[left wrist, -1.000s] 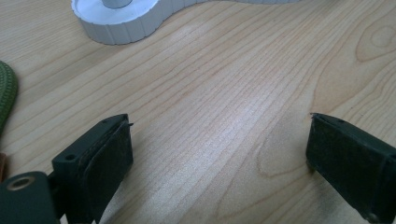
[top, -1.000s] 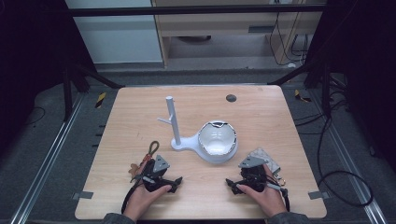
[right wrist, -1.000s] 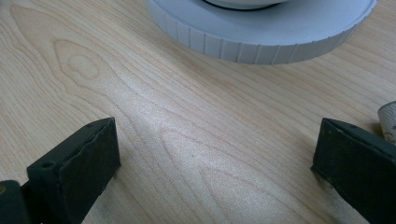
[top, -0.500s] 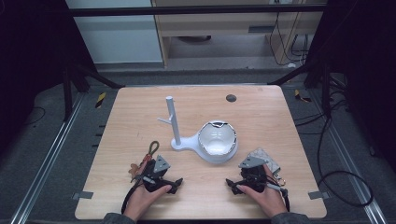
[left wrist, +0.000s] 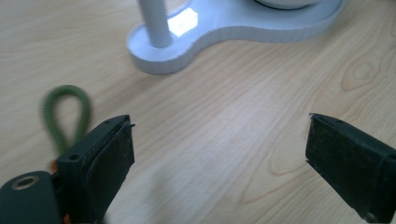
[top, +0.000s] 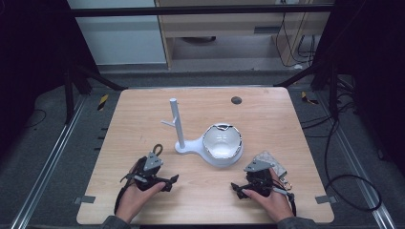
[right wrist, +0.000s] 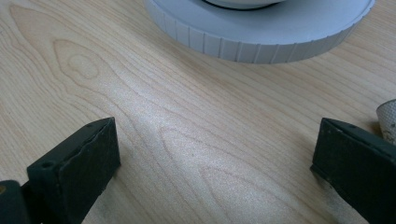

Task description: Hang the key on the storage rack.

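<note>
A white stand (top: 187, 145) with an upright post (top: 175, 121) and a short side peg sits mid-table; its round base carries a white bowl (top: 222, 143) with a dark-edged rim. My left gripper (top: 167, 182) rests on the wood near the front left, open, its jaws wide apart over bare table (left wrist: 219, 154), with the stand's base (left wrist: 224, 32) ahead. My right gripper (top: 237, 188) lies at the front right, open too, with nothing between its jaws (right wrist: 215, 172); the stand's ribbed round base (right wrist: 261, 32) lies just beyond.
A green cord loop (top: 157, 149) lies by the left gripper, also in the left gripper view (left wrist: 65, 112). A pale woven pouch (top: 270, 161) sits beside the right hand. A dark round hole (top: 236, 100) marks the table's far side. Dark frame posts flank the table.
</note>
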